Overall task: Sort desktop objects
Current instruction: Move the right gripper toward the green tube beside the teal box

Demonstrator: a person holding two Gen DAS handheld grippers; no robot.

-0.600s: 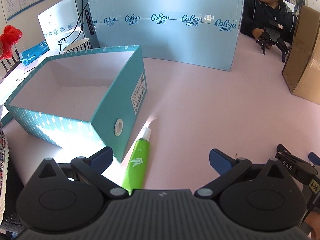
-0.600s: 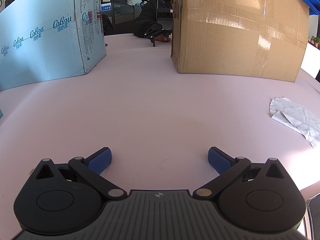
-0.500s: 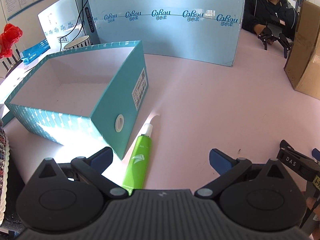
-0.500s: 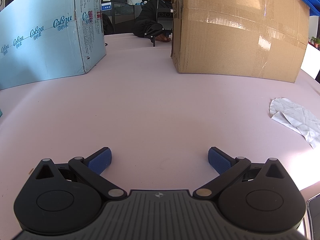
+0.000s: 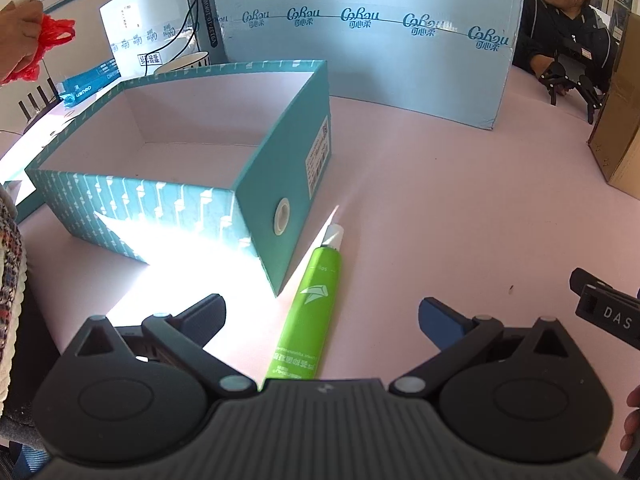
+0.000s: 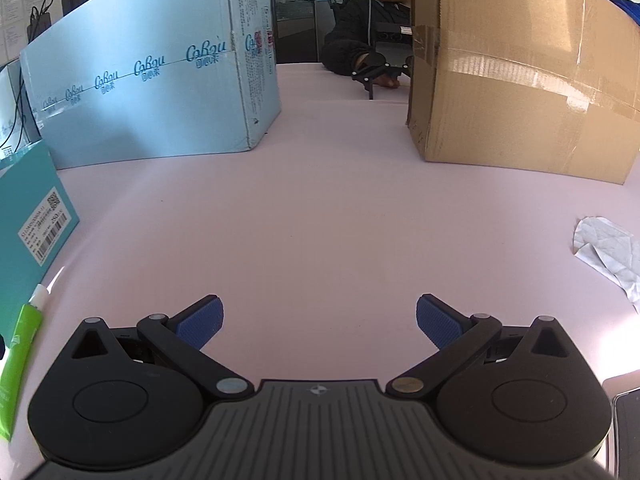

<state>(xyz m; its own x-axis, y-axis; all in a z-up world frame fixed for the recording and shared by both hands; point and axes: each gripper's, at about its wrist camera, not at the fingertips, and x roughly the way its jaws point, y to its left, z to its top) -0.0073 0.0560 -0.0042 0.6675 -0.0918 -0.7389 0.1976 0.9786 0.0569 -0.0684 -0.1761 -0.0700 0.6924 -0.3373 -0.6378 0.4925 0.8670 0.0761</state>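
A green tube with a white cap point(image 5: 312, 300) lies on the pink table, against the near corner of an open teal box point(image 5: 192, 160) whose inside shows empty. My left gripper point(image 5: 322, 314) is open and empty, just above the tube's lower end, which lies between the fingers. My right gripper point(image 6: 318, 320) is open and empty over bare table. The tube point(image 6: 20, 360) and the teal box point(image 6: 36, 208) also show at the far left of the right wrist view. The right gripper's tip point(image 5: 604, 312) shows at the right edge of the left wrist view.
A large light-blue carton point(image 5: 360, 40) stands behind the teal box. A brown cardboard box point(image 6: 520, 80) stands at the back right. A crumpled white tissue point(image 6: 608, 252) lies at the right. A person point(image 5: 568, 20) sits at the far side with another gripper.
My left gripper has pulled back and swung right a little, so the tube sits more between its fingers. My right gripper has turned left, bringing the teal box and tube into view.
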